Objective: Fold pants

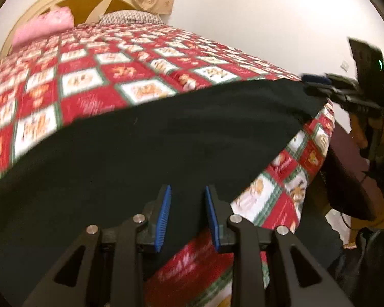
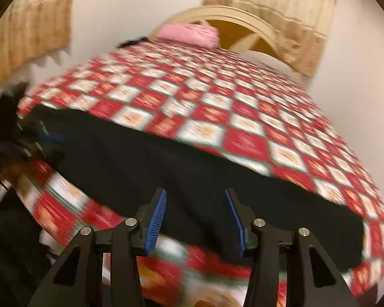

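Observation:
Black pants [image 1: 166, 138] lie spread flat across the near end of a bed with a red and white checked quilt [image 1: 94, 81]. My left gripper [image 1: 188, 188] hovers over the pants' near edge, its blue pads [image 1: 163, 215] apart, with only cloth showing behind the gap. In the right wrist view the same pants [image 2: 192, 179] run as a dark band from left to right. My right gripper [image 2: 195, 191] stands open above their near edge, nothing pinched. The right gripper [image 1: 317, 83] also shows at the pants' far right corner, and the left gripper [image 2: 44, 138] shows blurred at their left end.
A pink pillow [image 2: 189, 34] and a cream arched headboard [image 2: 243, 18] stand at the far end of the bed. Beige curtains [image 2: 30, 33] hang on the white walls. A dark wooden piece of furniture [image 1: 350, 174] sits beside the bed's right corner. The quilt drops off at the near edge [image 1: 199, 268].

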Available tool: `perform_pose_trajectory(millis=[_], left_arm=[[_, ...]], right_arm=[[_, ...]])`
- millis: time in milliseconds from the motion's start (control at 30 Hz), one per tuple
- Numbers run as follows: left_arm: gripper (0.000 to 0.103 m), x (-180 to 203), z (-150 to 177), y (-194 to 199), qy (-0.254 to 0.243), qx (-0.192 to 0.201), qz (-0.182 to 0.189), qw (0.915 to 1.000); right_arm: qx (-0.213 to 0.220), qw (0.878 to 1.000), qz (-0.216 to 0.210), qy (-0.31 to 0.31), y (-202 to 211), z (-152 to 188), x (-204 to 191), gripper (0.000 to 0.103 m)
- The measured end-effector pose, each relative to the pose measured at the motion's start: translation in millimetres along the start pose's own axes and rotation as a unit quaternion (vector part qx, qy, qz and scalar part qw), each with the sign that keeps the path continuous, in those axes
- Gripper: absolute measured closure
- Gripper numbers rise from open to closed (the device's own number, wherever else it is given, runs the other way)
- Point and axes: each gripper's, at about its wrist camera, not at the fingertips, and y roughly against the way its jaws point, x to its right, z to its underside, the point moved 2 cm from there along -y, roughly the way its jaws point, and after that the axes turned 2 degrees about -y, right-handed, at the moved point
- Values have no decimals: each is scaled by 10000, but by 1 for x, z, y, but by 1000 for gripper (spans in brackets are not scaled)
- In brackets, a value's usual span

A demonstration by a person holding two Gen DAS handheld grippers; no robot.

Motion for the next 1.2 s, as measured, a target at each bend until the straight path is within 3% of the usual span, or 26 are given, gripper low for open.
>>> perform_pose_trajectory(millis=[167, 333, 467, 633, 733, 867, 1033, 1067, 1100, 1200], left_arm=[[63, 5, 8, 11, -8, 152, 66, 9999], [63, -11, 2, 31, 184, 583, -173, 9980], [63, -32, -2, 28, 413, 651, -247, 9967], [60, -33, 12, 15, 439, 470, -175, 9978], [56, -33, 17, 17, 504, 469, -52, 9976], [56, -35, 18, 18, 550, 473, 13, 9974], [55, -35, 22, 20, 539, 485, 61, 9973], [55, -34, 23, 20, 548, 493, 64, 9973], [56, -34, 23, 20, 538, 503, 56, 9973], [55, -32, 24, 19, 446, 559, -42, 9974]], right_arm=[[-158, 9958, -877, 193, -57, -50, -55, 55], [-605, 9828, -1727, -248, -121, -87, -94, 55], [-909, 9663, -2246, -865, -166, -109, -109, 55], [-1479, 9314, -2839, -1732, -217, -121, -118, 55], [-1797, 9128, -3116, -1933, -234, -121, -125, 55], [-2089, 8987, -3337, -1934, -243, -121, -139, 55], [-2421, 8880, -3395, -1938, -256, -120, -155, 78], [-2464, 8844, -3430, -1989, -257, -120, -156, 94], [-2449, 8830, -3449, -2036, -256, -121, -156, 96], [-1998, 8936, -3464, -2038, -237, -135, -154, 98]])
